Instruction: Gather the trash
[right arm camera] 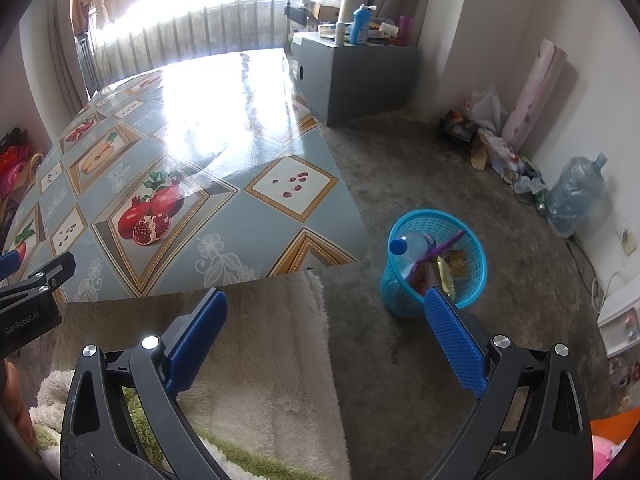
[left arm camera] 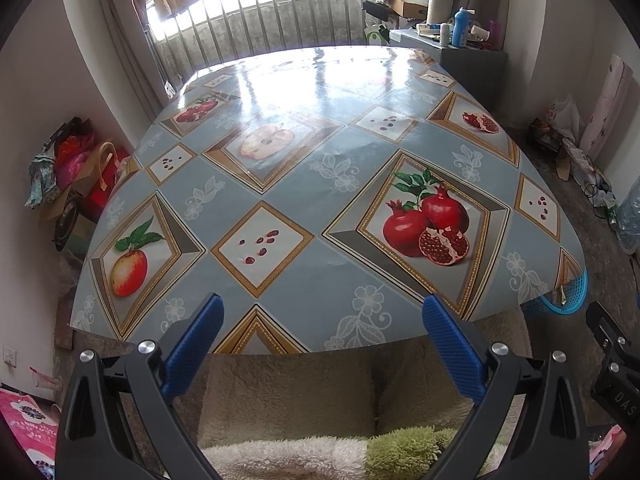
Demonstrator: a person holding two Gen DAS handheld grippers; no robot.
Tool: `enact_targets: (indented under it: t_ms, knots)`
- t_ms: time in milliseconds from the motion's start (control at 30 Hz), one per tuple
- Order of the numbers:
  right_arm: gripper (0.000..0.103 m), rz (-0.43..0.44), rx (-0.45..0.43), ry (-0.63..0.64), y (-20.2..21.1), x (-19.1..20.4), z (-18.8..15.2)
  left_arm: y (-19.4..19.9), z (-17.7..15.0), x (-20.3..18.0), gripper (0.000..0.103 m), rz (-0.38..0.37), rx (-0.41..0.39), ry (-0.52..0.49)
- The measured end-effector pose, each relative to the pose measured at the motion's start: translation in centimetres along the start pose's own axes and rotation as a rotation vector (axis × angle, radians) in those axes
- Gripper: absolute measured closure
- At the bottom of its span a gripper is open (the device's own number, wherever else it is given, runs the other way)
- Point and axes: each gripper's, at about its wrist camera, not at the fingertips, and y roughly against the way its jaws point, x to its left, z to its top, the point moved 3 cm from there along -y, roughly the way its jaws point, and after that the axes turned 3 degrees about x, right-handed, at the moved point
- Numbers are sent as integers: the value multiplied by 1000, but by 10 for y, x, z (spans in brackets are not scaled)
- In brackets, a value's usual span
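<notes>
the desk (left arm camera: 320, 184) at 12 o'clock shows no trash; one blue basket (right arm camera: 466, 280) on the floor at 3 o'clock holds one bottle (right arm camera: 412, 245) and some wrappers, too jumbled to count. two tongs: left tongs (left arm camera: 322, 322) wide, empty; right tongs (right arm camera: 326, 312) wide, empty. probably near done: scan the desk edges before withdrawing, keeping both tongs clear of the basket rim.
</notes>
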Motion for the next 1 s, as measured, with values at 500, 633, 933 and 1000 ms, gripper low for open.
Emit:
enact_targets:
  t_ms: [500, 633, 933, 1000]
  knots:
    - [8, 3, -3, 3, -1, 2, 5, 1, 0, 0, 6, 3, -1, 1]
    - [8, 6, -5, 4, 0, 4, 7, 3, 0, 1, 6, 6, -3, 6]
    - [8, 6, -8, 4, 2, 6, 6, 6, 1, 2, 6, 16, -7, 12]
    - [8, 6, -8, 3, 2, 6, 6, 6, 1, 3, 6, 17, -7, 13]
